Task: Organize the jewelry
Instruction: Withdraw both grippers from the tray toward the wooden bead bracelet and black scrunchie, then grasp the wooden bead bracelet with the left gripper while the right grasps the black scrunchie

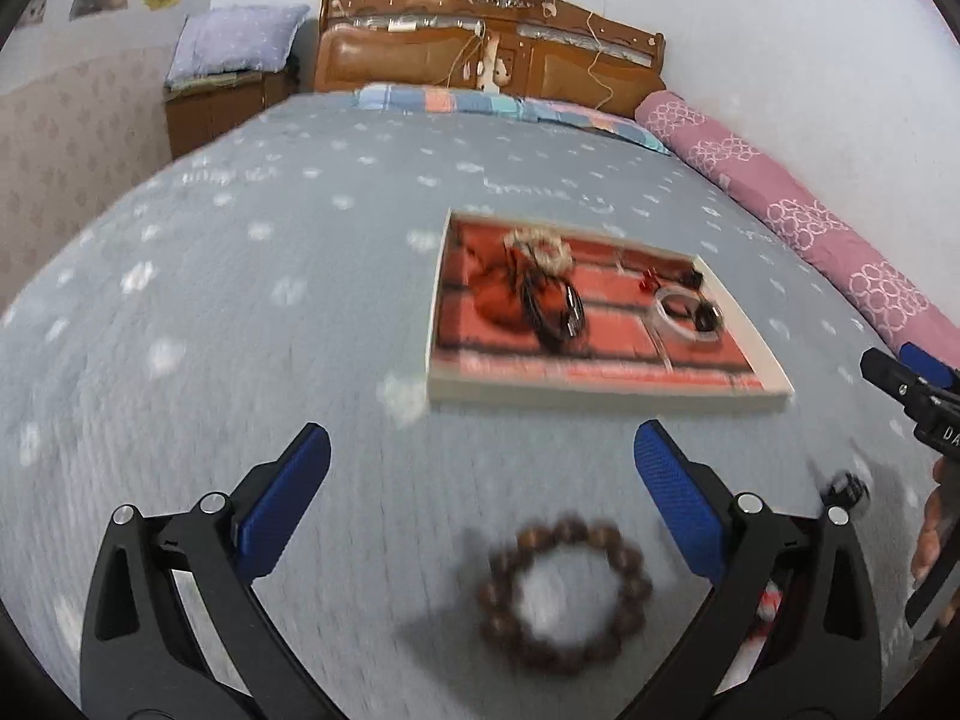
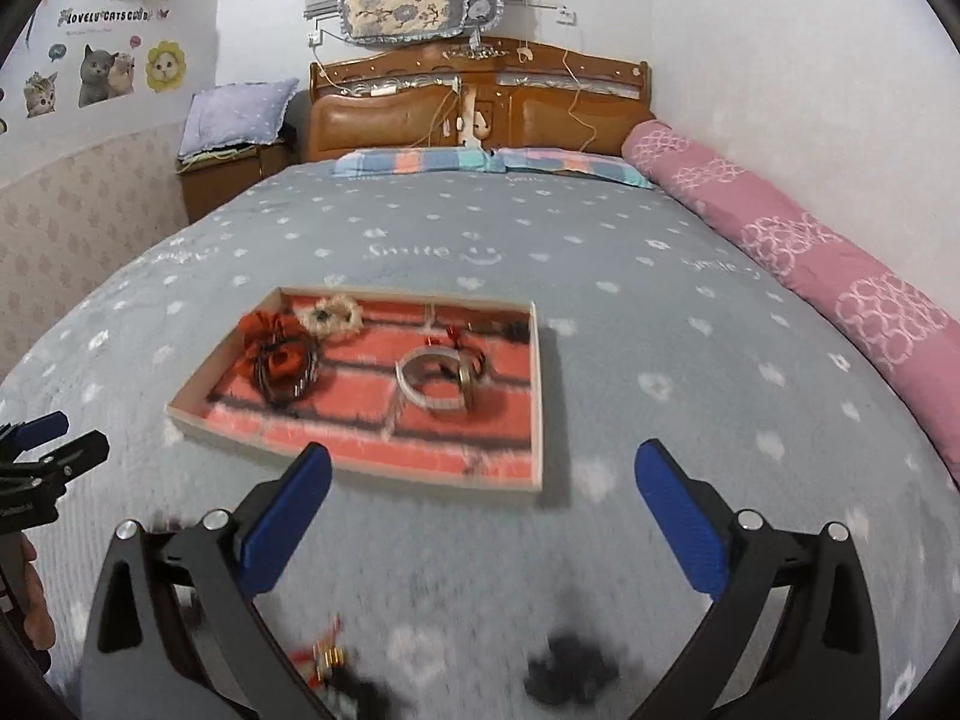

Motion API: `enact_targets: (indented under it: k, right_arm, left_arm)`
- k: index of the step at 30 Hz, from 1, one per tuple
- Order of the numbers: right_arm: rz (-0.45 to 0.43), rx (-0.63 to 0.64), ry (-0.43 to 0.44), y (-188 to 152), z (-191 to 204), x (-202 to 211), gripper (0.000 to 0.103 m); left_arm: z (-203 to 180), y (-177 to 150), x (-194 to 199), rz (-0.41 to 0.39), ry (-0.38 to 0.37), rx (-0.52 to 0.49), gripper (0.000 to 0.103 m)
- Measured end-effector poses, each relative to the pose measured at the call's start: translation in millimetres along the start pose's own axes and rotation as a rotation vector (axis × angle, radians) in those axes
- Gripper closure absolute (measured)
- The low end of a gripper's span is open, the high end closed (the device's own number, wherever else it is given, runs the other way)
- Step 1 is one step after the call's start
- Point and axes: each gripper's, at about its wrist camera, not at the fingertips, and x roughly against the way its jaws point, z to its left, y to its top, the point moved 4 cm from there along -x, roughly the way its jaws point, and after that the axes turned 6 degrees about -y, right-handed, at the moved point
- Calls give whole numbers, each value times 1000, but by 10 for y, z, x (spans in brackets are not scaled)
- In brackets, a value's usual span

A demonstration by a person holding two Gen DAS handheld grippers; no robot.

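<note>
My left gripper (image 1: 482, 453), spread apart, hovers with the wooden bead bracelet (image 1: 564, 594) on the bed (image 1: 240, 300) between its fingers; my right gripper (image 2: 482, 471) gapes too.

Bracelet (image 1: 564, 591) before tray (image 1: 606, 399) (both on bed (image 1: 300, 276))

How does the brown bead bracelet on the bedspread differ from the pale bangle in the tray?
The brown bead bracelet lies on the grey bedspread outside the tray, between the open left gripper's fingers; the pale bangle lies inside the tray. The bracelet is a ring of dark round beads; the bangle is one smooth pale band. Both lie flat, ungripped.
</note>
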Motion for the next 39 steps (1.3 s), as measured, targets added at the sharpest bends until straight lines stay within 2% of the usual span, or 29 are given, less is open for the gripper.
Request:
enact_targets:
  k: [3, 7, 11, 16, 20, 34, 39]
  right_arm:
    - [29, 1, -26, -243, -35, 109, 4]
    - [86, -27, -17, -609, -88, 168, 4]
    - [136, -26, -10, -928, -43, 185, 4]
    - [181, -38, 9, -1151, 59, 179, 4]
    - [204, -5, -14, -1254, 123, 137, 4]
    - [267, -18, 5, -1335, 216, -72, 5]
    - [284, 5, 10, -1354, 282, -119, 16]
  left_arm:
    - [0, -228, 40, 39, -2, 16, 5]
    - [22, -486, 40, 81, 29, 25, 5]
    - [53, -633, 22, 112, 19, 37, 5]
    - [100, -749, -41, 145, 46, 37, 5]
    - [148, -797, -117, 168, 66, 49, 5]
    - [140, -769, -283, 196, 51, 44, 6]
    - [133, -762, -342, 211, 56, 38, 11]
